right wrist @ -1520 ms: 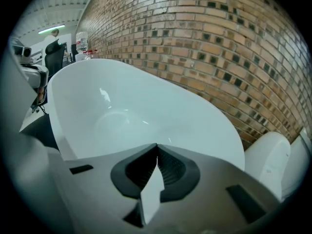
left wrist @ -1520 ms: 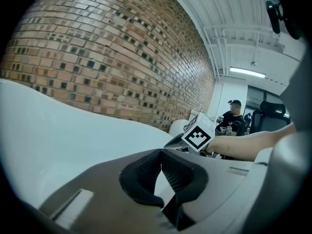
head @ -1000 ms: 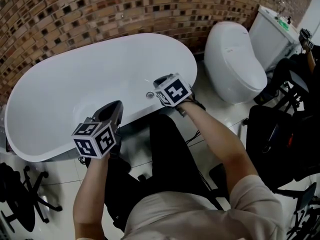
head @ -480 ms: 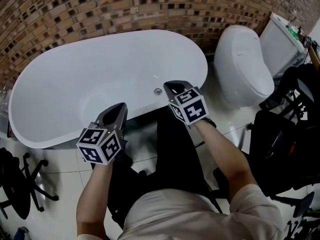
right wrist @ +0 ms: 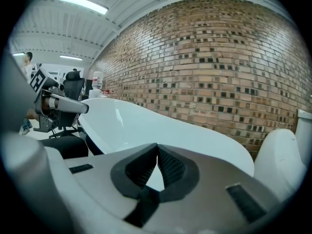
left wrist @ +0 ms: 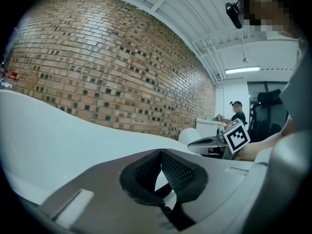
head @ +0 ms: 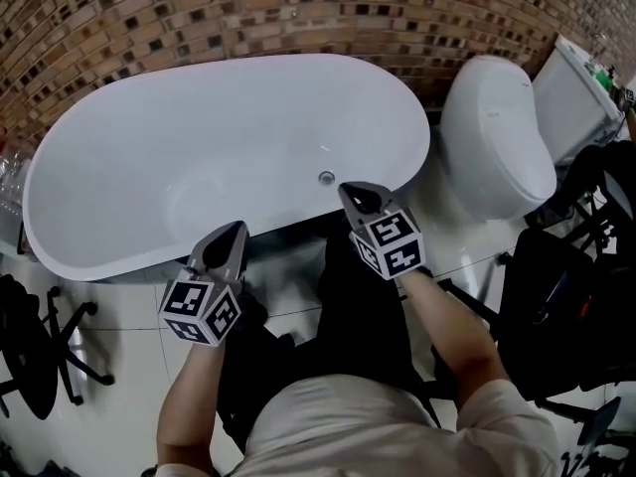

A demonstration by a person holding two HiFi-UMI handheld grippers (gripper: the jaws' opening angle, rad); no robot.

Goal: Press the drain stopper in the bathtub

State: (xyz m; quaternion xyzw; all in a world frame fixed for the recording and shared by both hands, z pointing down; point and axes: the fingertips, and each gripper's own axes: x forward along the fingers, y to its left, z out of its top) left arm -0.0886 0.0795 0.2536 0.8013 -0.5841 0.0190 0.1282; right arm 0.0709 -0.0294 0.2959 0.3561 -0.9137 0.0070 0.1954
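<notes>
The white oval bathtub (head: 149, 167) lies in front of me, with the small round metal drain stopper (head: 326, 177) on its floor near the near wall. My right gripper (head: 354, 190) is shut and empty. Its tips hover at the tub's near rim, just right of the stopper and short of it. My left gripper (head: 236, 231) is also shut and empty, outside the near rim and further left. In the left gripper view, the left gripper (left wrist: 160, 153) looks along the tub wall (left wrist: 48, 130). The right gripper (right wrist: 157, 147) faces the tub (right wrist: 161, 126) in its own view.
A white toilet (head: 497, 137) with its tank (head: 574, 92) stands right of the tub. A brick wall (head: 248, 8) runs behind. Black office chairs stand at the left (head: 30, 356) and at the right (head: 566, 296). My legs are between the grippers and the floor.
Both grippers have drawn back from the tub toward me. The right one was over the tub near the stopper and is now at the rim. Both stay shut.
</notes>
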